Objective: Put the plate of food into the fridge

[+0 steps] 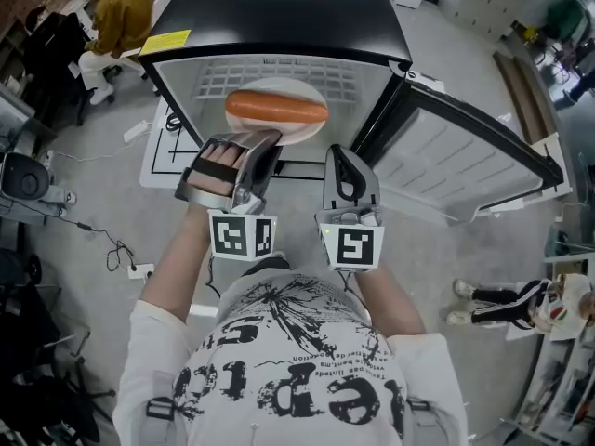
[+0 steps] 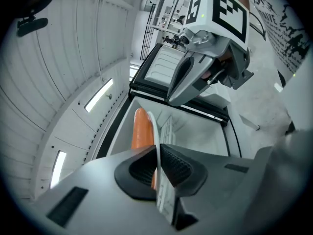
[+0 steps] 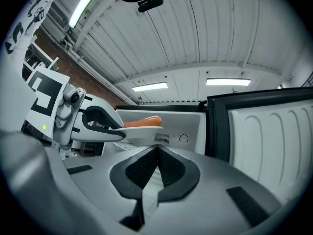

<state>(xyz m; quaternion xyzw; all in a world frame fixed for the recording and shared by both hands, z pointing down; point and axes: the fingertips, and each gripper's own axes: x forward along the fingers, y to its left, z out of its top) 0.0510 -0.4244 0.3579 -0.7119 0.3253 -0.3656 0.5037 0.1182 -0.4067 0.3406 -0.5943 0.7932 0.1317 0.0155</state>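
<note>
1. Grey floor carries a black fridge (image 1: 279, 17); its door (image 1: 465, 156) stands open to the right.
2. Left gripper (image 1: 263, 147) is clamped on the rim of the white plate (image 1: 302, 136).
3. Plate carries one orange sausage (image 1: 276, 109) and hangs level at the fridge opening, over the wire shelf (image 1: 279, 71).
4. Right gripper (image 1: 342, 156) is empty, jaws together, just beside the left gripper.

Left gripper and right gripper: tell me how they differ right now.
The left gripper is clamped on the white plate, carrying the sausage; the right gripper is shut on nothing. The left gripper is central before the fridge; the right gripper is nearer its open door. Both point at the fridge.
</note>
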